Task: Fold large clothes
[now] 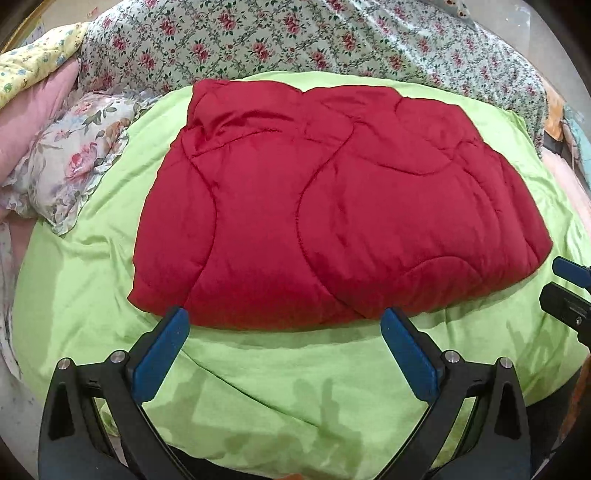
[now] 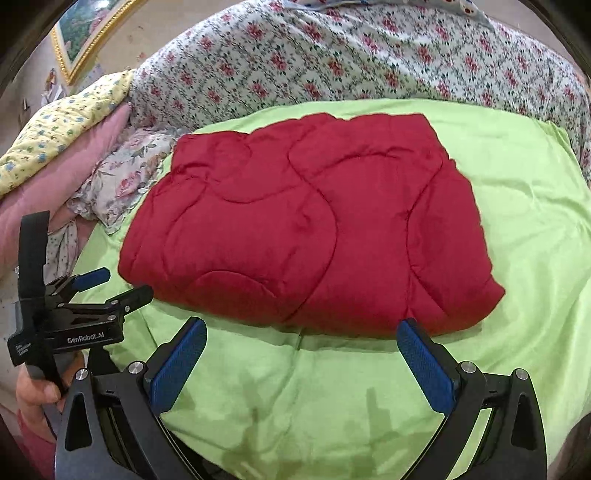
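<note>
A red quilted comforter point(image 1: 332, 206) lies folded into a thick rectangle on a lime green sheet point(image 1: 295, 387); it also shows in the right wrist view point(image 2: 314, 229). My left gripper point(image 1: 284, 325) is open and empty, its blue pads just short of the comforter's near edge. My right gripper point(image 2: 303, 332) is open and empty, also just short of the near edge. The left gripper shows in the right wrist view point(image 2: 118, 284) at the left, open, beside the comforter's near left corner. The right gripper's tip point(image 1: 570, 291) shows at the right edge of the left wrist view.
A floral quilt point(image 1: 295, 40) is heaped along the back. A floral pillow point(image 1: 70, 162), a pink cushion point(image 1: 33, 118) and a yellow flowered quilt point(image 1: 33, 62) lie at the left. A gold-framed picture point(image 2: 88, 29) hangs on the wall. The green sheet point(image 2: 535, 221) extends right.
</note>
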`<state>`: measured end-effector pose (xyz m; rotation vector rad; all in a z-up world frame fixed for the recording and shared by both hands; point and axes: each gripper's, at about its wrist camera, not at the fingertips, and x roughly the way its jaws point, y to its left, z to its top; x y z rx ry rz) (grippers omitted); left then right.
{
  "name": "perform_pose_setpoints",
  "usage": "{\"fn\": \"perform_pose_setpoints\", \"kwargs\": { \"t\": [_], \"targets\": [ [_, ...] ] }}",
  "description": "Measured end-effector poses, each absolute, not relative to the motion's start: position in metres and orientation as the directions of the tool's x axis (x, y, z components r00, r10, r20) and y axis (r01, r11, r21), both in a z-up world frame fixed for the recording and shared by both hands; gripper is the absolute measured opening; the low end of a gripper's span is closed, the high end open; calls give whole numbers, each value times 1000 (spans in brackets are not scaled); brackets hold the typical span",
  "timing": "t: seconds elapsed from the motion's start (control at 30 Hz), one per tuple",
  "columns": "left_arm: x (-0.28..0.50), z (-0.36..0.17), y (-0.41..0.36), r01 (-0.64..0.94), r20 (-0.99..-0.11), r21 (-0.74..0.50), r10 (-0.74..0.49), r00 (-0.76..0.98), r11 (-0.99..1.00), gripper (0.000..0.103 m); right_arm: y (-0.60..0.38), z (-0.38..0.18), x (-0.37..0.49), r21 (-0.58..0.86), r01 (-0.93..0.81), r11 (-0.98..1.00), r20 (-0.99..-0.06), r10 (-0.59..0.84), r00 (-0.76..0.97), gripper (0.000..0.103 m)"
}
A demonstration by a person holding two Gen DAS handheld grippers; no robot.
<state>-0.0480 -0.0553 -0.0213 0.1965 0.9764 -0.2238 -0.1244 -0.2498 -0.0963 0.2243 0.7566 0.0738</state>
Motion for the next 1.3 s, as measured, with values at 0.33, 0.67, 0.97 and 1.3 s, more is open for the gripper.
{"fn": "perform_pose_setpoints", "kwargs": {
  "t": [0.33,0.67,0.97,1.3],
  "targets": [
    [-33,-18,-57,256,-832,53,-99,546,965,103,-247,-94,-97,217,15,976,-679,140,721,103],
    [-23,-22,-59,258,-836,49,-102,540,965,103,-242,-91,-82,218,10,976,-675,143,723,103],
    [-11,-20,-63,254,-831,55,-96,547,966,103,-246,-89,-71,216,26,976,-680,131,721,103],
    [-4,-20,-66,258,-834,56,-97,543,965,103,-248,-91,-63,226,29,974,-691,139,709,103]
  ]
}}
